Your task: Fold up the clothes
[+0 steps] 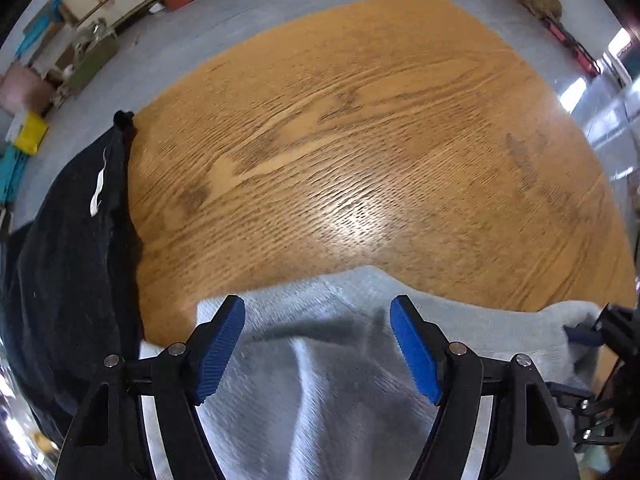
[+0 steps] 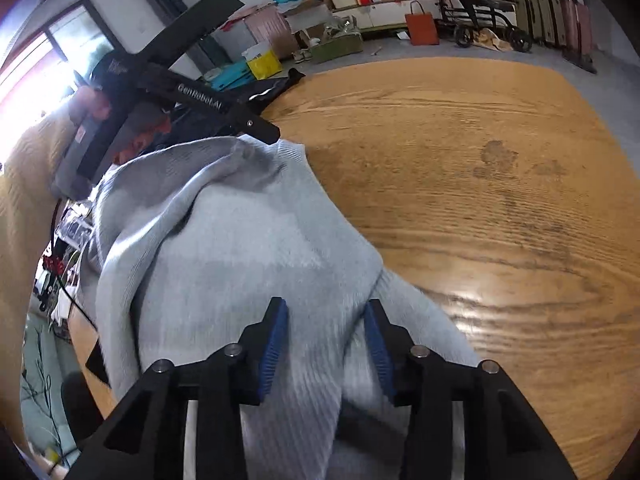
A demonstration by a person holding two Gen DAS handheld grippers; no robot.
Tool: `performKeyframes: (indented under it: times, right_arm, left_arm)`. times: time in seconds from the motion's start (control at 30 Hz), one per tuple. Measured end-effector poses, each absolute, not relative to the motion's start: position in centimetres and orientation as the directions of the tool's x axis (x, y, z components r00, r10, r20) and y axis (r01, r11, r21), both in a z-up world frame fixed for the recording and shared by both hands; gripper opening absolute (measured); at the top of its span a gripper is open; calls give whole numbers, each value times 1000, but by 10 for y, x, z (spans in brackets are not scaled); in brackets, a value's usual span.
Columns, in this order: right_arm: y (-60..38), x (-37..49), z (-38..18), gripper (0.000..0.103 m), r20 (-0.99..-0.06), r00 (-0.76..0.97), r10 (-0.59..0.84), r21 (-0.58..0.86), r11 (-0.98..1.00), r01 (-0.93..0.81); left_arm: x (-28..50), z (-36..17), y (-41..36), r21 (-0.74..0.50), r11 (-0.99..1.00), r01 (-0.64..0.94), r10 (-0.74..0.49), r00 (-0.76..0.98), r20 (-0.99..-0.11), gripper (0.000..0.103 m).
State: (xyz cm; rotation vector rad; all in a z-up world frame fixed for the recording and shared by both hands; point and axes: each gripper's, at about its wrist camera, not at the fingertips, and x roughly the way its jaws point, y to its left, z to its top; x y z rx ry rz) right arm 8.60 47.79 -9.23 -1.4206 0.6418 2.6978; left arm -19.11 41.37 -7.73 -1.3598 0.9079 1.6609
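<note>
A: While a pale grey knit sweater [image 2: 224, 240] lies rumpled on the wooden surface [image 2: 480, 200], where do the left tongs [image 1: 318, 344] stand?

B: Directly above the sweater, pointing down, blue pads [image 1: 222, 348] spread wide with nothing pinched between them.

A: And the right tongs [image 2: 326, 344]?

B: Lower over the same garment, jaws partly apart around a raised fold of knit; whether the pads press it, the view does not settle.

A: Anything else on the surface?

B: A dark garment [image 1: 68, 260] draped at its left edge, beside the sweater.
</note>
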Motion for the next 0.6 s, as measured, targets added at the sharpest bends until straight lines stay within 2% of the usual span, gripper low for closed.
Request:
performKeyframes:
  times: [0.17, 0.43, 0.5, 0.57, 0.6]
  right_arm:
    - [477, 72, -97, 52, -800, -578, -159, 351, -905, -238]
    - [485, 80, -108, 51, -771, -602, -207, 436, -861, -262]
    - [483, 79, -109, 50, -774, -601, -198, 428, -863, -267]
    - [482, 75, -109, 50, -783, -594, -185, 422, -860, -287]
    - [482, 73, -109, 49, -788, -590, -176, 417, -858, -301]
  left_arm:
    - [-186, -94, 417, -21, -375, -927, 161, -42, -986, 76]
    - [-175, -98, 406, -16, -336, -942, 203, -56, -978, 76]
    - [-169, -95, 403, 0, -329, -944, 224, -78, -971, 70]
    - [-159, -91, 400, 35, -323, -946, 239, -117, -964, 52]
    - [-152, -89, 398, 60, -320, -945, 244, -144, -959, 46]
